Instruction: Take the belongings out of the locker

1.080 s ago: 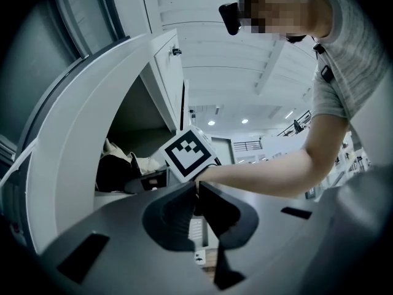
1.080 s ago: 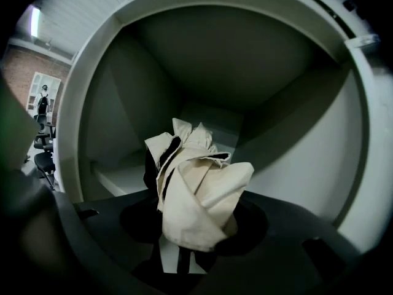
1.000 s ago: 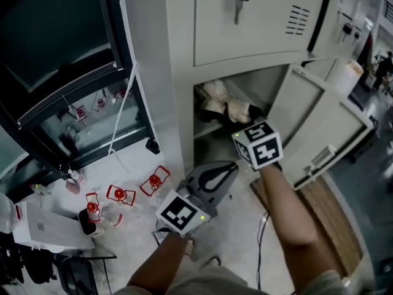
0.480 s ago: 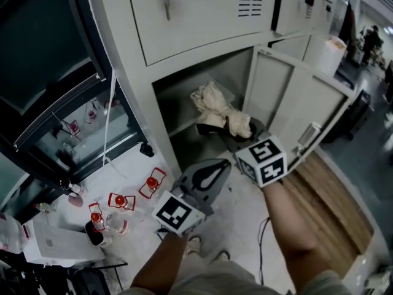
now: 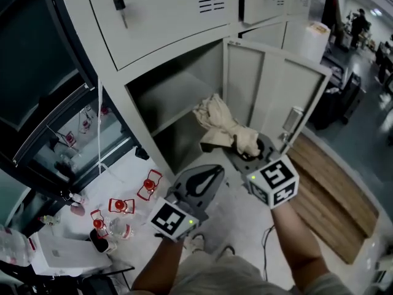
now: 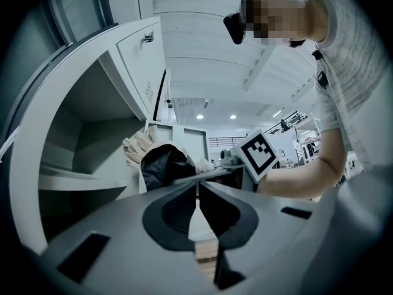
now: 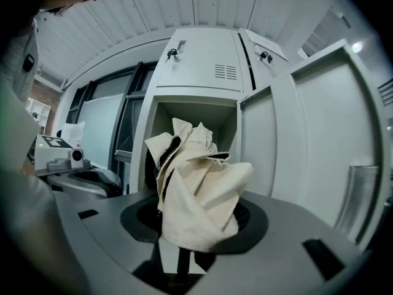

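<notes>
The right tongs [image 7: 184, 238] are clenched on a bunched cream cloth [image 7: 199, 183] with black trim. They hold it just outside the open locker [image 5: 175, 94], left of its door [image 5: 264, 91], presumably to carry it clear. The left tongs [image 6: 198, 186], tips together and empty, hang near left, out of the way.

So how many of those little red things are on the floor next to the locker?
3 red things: one nearest the locker, one left of it, one further left. Others may be hidden.
</notes>
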### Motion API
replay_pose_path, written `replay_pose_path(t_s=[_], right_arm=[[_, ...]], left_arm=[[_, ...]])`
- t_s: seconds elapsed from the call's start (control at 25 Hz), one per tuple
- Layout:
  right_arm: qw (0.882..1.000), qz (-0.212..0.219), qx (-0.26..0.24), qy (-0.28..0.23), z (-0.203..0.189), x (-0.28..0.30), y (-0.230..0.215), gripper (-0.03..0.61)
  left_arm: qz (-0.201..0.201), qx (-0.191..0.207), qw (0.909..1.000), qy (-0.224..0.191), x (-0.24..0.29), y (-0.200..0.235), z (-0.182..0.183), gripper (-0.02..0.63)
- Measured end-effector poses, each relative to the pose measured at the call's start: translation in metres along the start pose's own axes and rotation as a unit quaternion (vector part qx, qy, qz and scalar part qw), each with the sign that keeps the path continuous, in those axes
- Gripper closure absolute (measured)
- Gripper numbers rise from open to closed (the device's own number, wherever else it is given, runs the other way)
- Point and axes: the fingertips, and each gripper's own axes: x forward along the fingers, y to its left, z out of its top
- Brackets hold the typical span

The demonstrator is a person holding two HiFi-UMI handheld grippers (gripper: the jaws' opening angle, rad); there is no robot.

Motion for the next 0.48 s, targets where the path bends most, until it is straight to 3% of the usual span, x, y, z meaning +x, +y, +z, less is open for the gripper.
replay_pose_path(t_s=[0.48], right_arm=[[0.998, -0.039, 0.041, -0.018, -0.031, -0.087, -0.002, 0.379]], left_arm=[[-0.031, 0.001, 0.9994, 0.012, 0.012, -0.04, -0.006, 0.611]])
